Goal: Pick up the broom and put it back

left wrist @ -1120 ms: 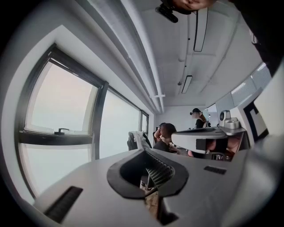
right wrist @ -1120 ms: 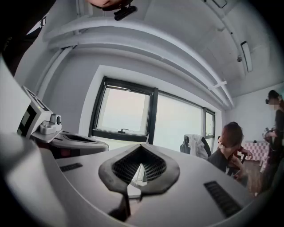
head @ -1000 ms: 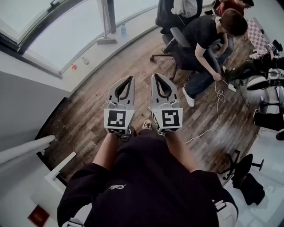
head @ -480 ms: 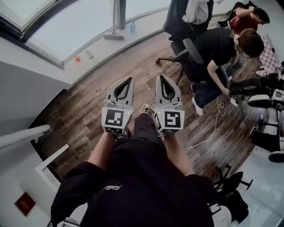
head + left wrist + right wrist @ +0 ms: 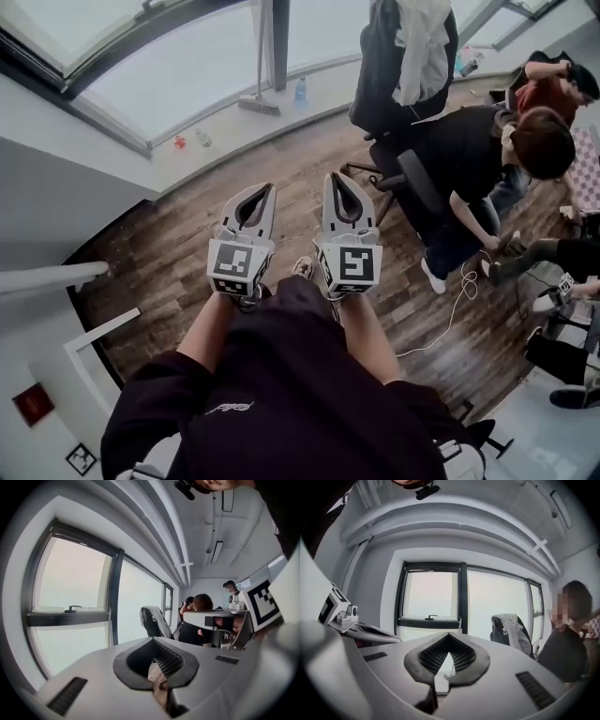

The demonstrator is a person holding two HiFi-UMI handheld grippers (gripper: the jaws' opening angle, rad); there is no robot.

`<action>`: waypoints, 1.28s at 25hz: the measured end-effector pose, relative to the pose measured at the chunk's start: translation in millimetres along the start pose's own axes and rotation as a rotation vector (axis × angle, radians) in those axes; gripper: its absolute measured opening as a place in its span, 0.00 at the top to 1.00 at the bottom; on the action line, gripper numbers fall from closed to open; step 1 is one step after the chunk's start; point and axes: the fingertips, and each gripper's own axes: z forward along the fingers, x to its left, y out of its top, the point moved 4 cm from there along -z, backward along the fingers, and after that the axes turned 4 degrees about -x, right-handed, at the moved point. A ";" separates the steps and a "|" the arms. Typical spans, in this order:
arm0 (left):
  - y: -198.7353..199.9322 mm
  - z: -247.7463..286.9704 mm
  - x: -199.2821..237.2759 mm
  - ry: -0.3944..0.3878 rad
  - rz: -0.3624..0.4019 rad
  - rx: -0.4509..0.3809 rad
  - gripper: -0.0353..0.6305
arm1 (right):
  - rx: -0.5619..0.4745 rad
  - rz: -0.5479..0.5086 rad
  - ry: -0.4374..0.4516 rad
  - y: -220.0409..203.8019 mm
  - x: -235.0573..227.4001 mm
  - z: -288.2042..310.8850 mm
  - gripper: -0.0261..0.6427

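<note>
Held side by side over the wood floor (image 5: 202, 220), jaws pressed together on nothing: left gripper (image 5: 264, 190) and right gripper (image 5: 336, 178). Well ahead of both, upright against the window (image 5: 169, 56) (brush end down): broom (image 5: 260, 101).

Black short-sleeved shirt (image 5: 300, 384), grey left gripper (image 5: 266, 188), right gripper (image 5: 336, 177)

Broom (image 5: 259, 104), upright — head down, by window

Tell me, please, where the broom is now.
In the head view, the broom stands at top centre, beside the window's dark pillar, just left of a blue bottle.
</note>
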 end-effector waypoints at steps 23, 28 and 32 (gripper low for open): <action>7.3 102.7 171.4 0.017 -0.029 -0.007 0.95 | 0.109 -0.027 0.007 -33.4 6.3 187.9 0.93; 13.7 109.2 209.9 0.000 -0.061 -0.016 0.95 | 0.121 -0.024 -0.006 -29.8 26.4 230.3 0.93; -6.8 122.6 240.2 -0.013 -0.092 0.022 0.95 | 0.146 -0.025 0.009 -32.7 40.6 259.5 0.93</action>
